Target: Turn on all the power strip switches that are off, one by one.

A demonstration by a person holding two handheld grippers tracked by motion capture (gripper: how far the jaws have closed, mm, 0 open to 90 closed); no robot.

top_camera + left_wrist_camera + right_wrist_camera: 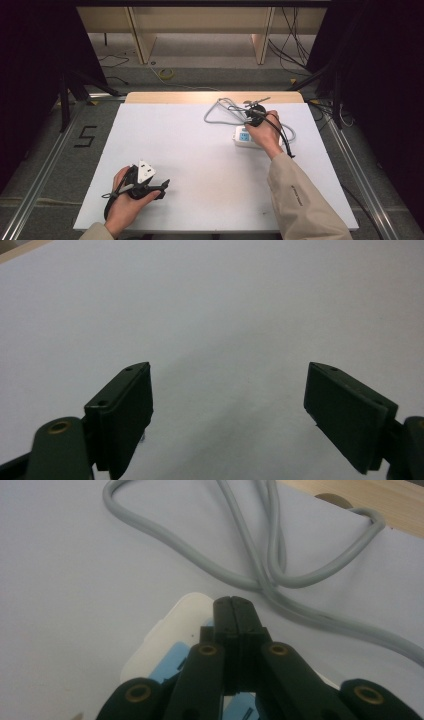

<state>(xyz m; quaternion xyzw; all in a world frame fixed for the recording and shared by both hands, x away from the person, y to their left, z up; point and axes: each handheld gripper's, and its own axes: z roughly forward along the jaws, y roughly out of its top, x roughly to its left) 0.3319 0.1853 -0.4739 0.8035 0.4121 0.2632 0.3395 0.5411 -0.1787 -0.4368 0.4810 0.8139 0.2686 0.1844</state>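
A white power strip (pixel 243 136) with a light-blue face lies on the white table (pixel 190 150) at the right of centre. Its grey cable (pixel 220 114) curls in loops behind it, toward the far edge. My right gripper (pixel 250 121) is held over the strip with its jaws pressed together and nothing between them. In the right gripper view the shut tips (pixel 234 604) sit above the far end of the strip (pixel 167 627), with the cable (pixel 200 562) beyond; whether they touch it I cannot tell. My left gripper (pixel 161 187) rests near the front left, open (pixel 230 369) over bare table.
A wooden strip (pixel 210 97) borders the table's far side. On the floor beyond lie a coiled yellow cable (pixel 166 73) and black cables (pixel 292 50). A "5" mark (pixel 86 136) is on the floor at the left. Metal rails run along both sides.
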